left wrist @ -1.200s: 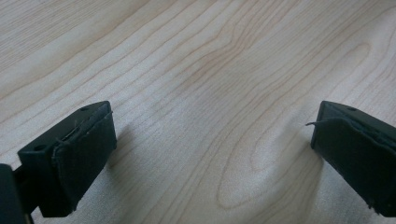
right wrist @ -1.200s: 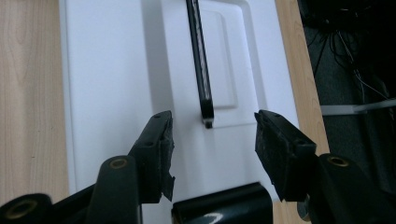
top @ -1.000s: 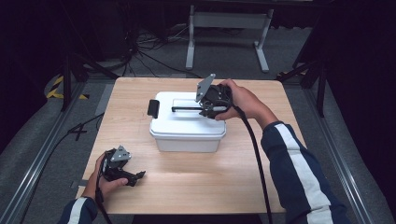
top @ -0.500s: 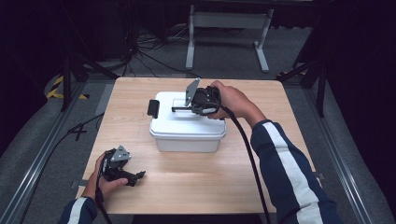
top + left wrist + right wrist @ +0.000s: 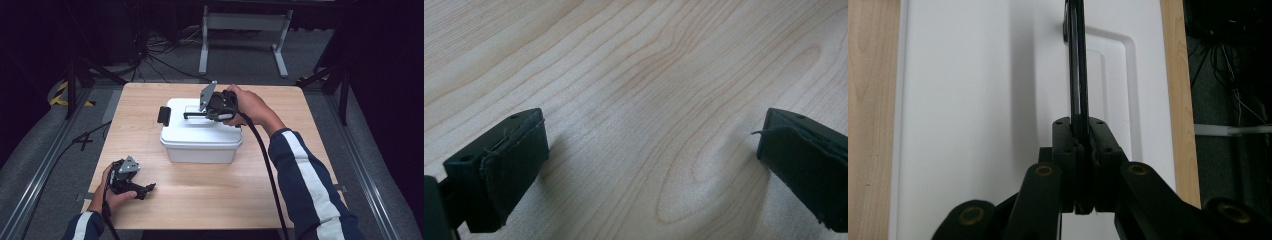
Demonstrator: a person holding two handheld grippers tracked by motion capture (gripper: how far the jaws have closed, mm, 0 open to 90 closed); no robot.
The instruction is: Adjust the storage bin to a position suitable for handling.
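Jaws of the right gripper (image 5: pixel 1079 165) have just closed on the thin black carry handle (image 5: pixel 1077 60) atop the white lidded plastic box (image 5: pixel 200 132) at mid-table, apparently ready for lifting, lid unopened, while the left gripper (image 5: pixel 145 188) rests wide open and empty on the pale wooden table (image 5: pixel 210 200).

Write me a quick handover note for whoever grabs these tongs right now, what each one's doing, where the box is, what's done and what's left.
Right tongs: have just closed, now shut on the black handle, raised upright on the lid of the white box.
Left tongs: open, holding nothing, resting on the table at the near left.
Box: mid-table, lid on, black latch at its left end.
Done: handle gripped.
Left: probably lift the box or lid by the handle; check the latch first.
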